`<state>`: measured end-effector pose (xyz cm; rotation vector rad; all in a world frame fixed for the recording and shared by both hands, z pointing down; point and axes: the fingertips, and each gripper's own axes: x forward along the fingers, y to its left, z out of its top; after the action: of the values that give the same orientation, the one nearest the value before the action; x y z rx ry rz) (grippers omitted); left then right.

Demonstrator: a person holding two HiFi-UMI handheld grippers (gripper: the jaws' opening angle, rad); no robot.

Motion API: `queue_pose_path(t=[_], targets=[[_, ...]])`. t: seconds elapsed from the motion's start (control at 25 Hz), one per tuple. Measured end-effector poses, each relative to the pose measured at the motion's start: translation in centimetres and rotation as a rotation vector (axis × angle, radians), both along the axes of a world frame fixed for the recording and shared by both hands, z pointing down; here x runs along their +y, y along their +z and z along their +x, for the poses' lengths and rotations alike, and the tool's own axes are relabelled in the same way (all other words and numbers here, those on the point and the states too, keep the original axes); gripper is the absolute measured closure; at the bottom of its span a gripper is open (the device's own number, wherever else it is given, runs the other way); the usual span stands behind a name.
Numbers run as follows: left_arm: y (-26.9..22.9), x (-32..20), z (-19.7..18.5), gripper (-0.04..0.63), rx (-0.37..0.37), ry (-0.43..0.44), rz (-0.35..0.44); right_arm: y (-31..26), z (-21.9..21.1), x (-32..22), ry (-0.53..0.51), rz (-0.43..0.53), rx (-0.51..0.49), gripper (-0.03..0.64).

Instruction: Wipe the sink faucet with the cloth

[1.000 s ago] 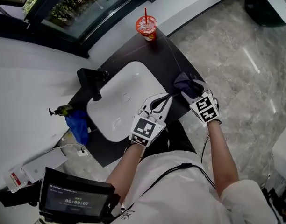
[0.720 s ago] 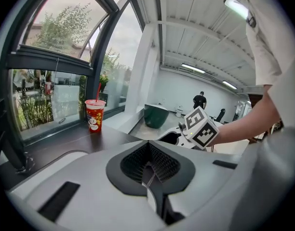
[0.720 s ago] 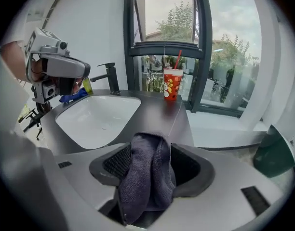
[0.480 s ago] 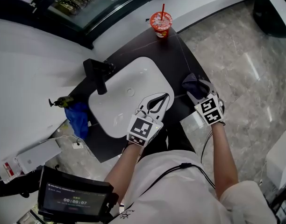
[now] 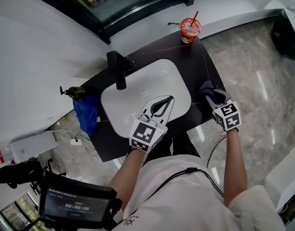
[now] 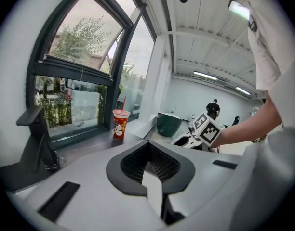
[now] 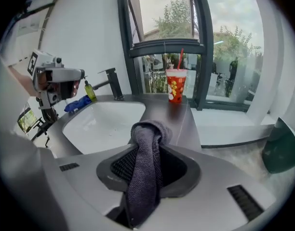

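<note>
Grey cloth (image 7: 145,172), right tongs (image 5: 210,94) just closed on it, left tongs (image 5: 165,100) together

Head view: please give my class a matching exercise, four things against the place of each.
Things: 1 faucet; 2 red cup; 3 grey cloth; 4 left gripper.
Places: A between the jaws of the right gripper; B over the sink, near rim; C far corner of the counter; D at the sink, far rim.
Pairs: 1-D; 2-C; 3-A; 4-B.
The right gripper's jaws have just been closing on the grey cloth.

Cloth (image 7: 146,177) nubby fabric; sink (image 5: 122,105) glossy, perhaps ceramic.
</note>
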<state>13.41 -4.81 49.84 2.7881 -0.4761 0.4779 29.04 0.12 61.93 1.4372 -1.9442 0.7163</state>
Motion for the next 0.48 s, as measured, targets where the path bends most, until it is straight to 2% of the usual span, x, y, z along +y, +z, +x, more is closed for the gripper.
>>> queue_pose_path(t=[0.2, 0.32, 0.48], targets=[[-2.9, -2.8, -4.5, 0.601, 0.058, -0.13, 0.034, -8.1, -4.8, -3.6, -0.062, 0.213, -0.175, 0.497], [-4.9, -5.2, -7.9, 0.601, 0.083, -0.241, 0.086, -12.8, -8.4, -7.7, -0.188, 0.327, -0.216, 0.497], [-7.3, -7.6, -12.8, 0.601, 0.098, -0.37, 0.137, -17.4, -14.2, -12.9, -0.363, 0.419, -0.234, 0.497]])
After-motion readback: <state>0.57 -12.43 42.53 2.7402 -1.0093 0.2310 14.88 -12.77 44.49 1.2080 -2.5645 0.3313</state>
